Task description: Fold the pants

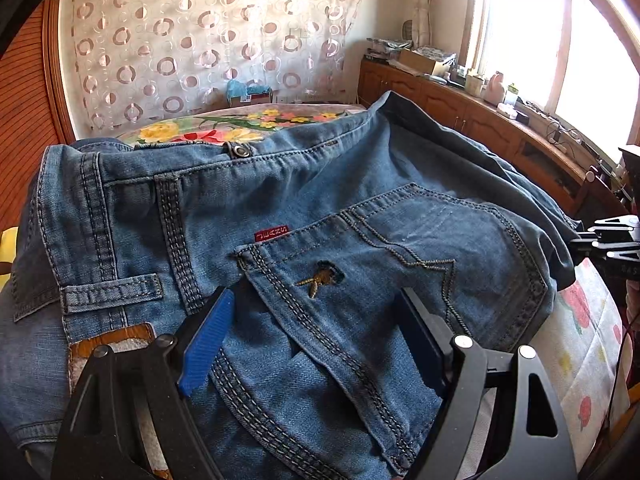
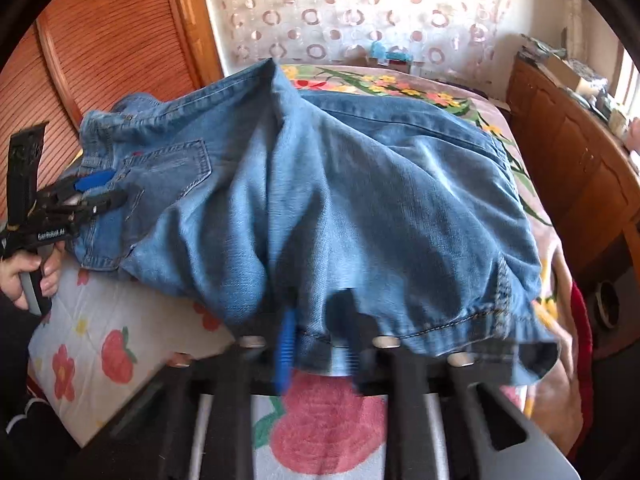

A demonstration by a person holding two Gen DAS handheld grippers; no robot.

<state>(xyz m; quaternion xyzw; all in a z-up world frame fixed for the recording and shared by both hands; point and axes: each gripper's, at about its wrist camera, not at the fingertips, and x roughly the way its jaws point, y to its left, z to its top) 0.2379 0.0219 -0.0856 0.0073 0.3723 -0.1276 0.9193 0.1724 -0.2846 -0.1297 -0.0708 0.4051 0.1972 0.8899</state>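
Blue denim jeans (image 1: 304, 208) lie on a flower-print bed, waistband and back pocket toward me in the left wrist view. My left gripper (image 1: 316, 320) sits over the back pocket with its blue-padded jaws wide apart, the denim lying between them. It also shows in the right wrist view (image 2: 100, 190), at the waist end. In the right wrist view the jeans (image 2: 360, 200) are bunched and lifted at the near edge. My right gripper (image 2: 318, 344) is closed narrowly on the hem of a leg; the view is blurred there.
The flowered bedspread (image 2: 120, 344) covers the bed. A wooden cabinet (image 1: 460, 108) with clutter runs under the window on the right. A wooden slatted wardrobe door (image 2: 104, 40) stands at the left. A patterned curtain (image 1: 200, 40) hangs behind.
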